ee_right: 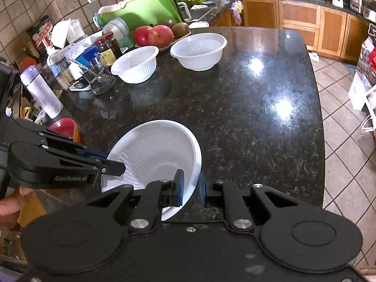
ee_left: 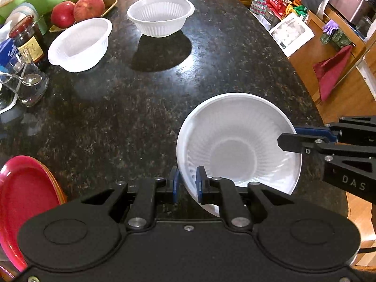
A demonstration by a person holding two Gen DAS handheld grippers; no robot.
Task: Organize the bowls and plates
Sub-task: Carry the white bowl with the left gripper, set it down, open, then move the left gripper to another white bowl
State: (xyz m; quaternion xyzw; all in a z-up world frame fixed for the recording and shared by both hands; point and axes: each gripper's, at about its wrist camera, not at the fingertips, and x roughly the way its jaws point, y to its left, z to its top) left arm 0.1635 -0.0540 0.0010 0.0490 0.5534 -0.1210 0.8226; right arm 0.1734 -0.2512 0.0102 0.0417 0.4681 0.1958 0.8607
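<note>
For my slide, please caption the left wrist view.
Both grippers' fingers clamp one white ribbed plastic bowl above the dark granite counter.

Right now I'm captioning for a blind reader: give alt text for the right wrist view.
Two black handheld grippers, the right gripper and the left gripper, each clamp the rim of one white ribbed plastic bowl above a dark speckled granite counter. Two more white ribbed bowls sit far behind.

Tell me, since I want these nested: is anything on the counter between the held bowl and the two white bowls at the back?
Nothing visible. The held bowl faces bare counter up to the left bowl and right bowl; jars stand off left.
</note>
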